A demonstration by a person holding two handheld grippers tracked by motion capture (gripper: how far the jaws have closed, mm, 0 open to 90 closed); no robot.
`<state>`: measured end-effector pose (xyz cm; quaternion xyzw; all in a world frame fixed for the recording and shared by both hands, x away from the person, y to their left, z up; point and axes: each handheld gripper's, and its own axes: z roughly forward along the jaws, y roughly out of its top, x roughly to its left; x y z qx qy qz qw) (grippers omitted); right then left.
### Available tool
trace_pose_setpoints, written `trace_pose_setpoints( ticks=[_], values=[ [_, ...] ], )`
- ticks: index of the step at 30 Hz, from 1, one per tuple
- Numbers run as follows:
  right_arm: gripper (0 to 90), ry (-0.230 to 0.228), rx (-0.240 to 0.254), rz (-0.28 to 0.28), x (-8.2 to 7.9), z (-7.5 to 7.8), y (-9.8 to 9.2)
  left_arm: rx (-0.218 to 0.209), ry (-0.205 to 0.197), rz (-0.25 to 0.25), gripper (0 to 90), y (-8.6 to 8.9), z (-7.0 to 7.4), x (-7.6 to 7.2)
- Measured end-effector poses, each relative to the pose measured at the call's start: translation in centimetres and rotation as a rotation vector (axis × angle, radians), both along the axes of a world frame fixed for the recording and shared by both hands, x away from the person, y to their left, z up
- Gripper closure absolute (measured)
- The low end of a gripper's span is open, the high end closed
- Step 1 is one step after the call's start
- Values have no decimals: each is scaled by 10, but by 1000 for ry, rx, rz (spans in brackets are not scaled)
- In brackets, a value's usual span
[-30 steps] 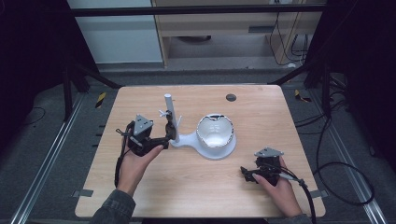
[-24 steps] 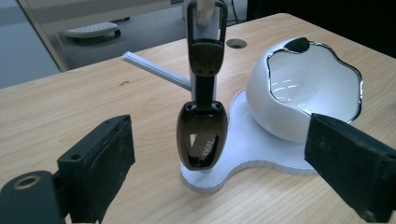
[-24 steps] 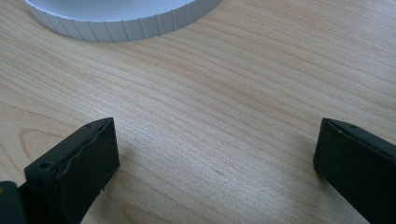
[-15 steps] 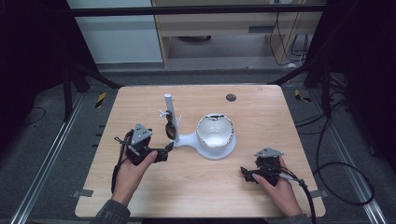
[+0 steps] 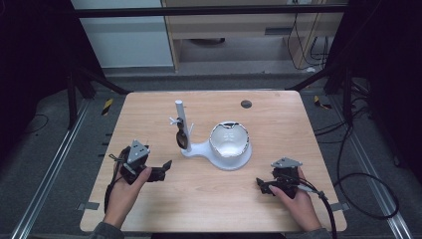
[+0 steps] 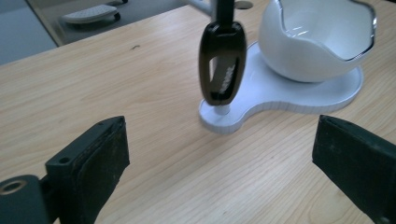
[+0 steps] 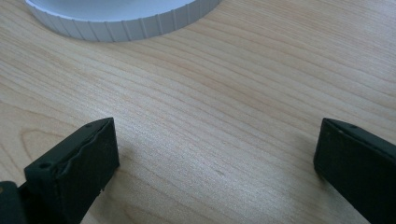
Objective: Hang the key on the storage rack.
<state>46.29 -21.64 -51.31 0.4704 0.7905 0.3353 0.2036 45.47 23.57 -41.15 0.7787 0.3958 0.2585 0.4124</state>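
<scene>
A white stand point(image 5: 199, 149) with an upright post point(image 5: 180, 114) and a white bowl point(image 5: 229, 142) sits mid-table. A black loop-shaped object point(image 5: 182, 138) hangs from the post's pegs; it appears as a dark oval ring point(image 6: 222, 65) in the left gripper view, in front of the bowl point(image 6: 317, 39). My left gripper point(image 5: 161, 172) is open, held low on the table left of the stand, jaws pointing toward it with nothing between them. My right gripper point(image 5: 262, 186) is open near the front right, jaws spread over bare wood, with the stand's base rim point(image 7: 126, 21) just ahead.
The wooden table point(image 5: 278, 124) has a small dark round spot point(image 5: 246, 104) near its far edge. Cables trail from both grippers off the front corners. Black frame rails and a dark floor surround the table.
My left gripper has drawn back from the post toward the front left, leaving the black loop hanging on the stand. The right gripper has stayed put.
</scene>
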Motion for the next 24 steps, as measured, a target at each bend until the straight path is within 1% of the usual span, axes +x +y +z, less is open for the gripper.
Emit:
trace_pose_setpoints(
  ticks=[2, 4, 5, 8, 9, 10, 11, 13, 15, 16, 17, 19, 20, 21, 22, 24],
  values=[
    [4, 0, 0, 0, 0, 0, 0, 7, 9, 8, 32, 6, -3, 0],
    [4, 0, 0, 0, 0, 0, 0, 31, 18, 22, 32, 11, -7, -1],
    [4, 0, 0, 0, 0, 0, 0, 37, 24, 27, 32, 14, -9, -1],
    [4, 0, 0, 0, 0, 0, 0, 48, 47, 40, 33, 22, -16, 0],
    [4, 0, 0, 0, 0, 0, 0, 48, 47, 40, 33, 22, -16, 0],
    [4, 0, 0, 0, 0, 0, 0, 57, 52, 43, 33, 25, -18, 0],
    [4, 0, 0, 0, 0, 0, 0, 72, 66, 47, 33, 29, -22, 0],
    [4, 0, 0, 0, 0, 0, 0, 83, 80, 52, 34, 33, -26, 1],
    [4, 0, 0, 0, 0, 0, 0, 94, 103, 57, 34, 38, -31, 2],
    [5, 0, 0, 0, 0, 0, 0, 94, 103, 57, 36, 38, -31, 2],
    [4, 0, 0, -1, 0, 0, 0, 104, 125, 61, 37, 43, -36, 4],
    [4, 0, 0, 0, 0, 0, 0, 105, 131, 62, 39, 44, -38, 4],
    [4, 0, 0, 0, 0, 0, 0, 111, 134, 74, 42, 48, -42, 5],
    [4, 0, 0, 0, 0, 0, 0, 111, 134, 74, 44, 48, -42, 5],
    [4, 0, 0, 0, 0, 0, 0, 107, 143, 87, 44, 53, -47, 6],
    [4, 0, 0, -1, 0, 0, 0, 110, 146, 89, 44, 55, -49, 6]
  ],
)
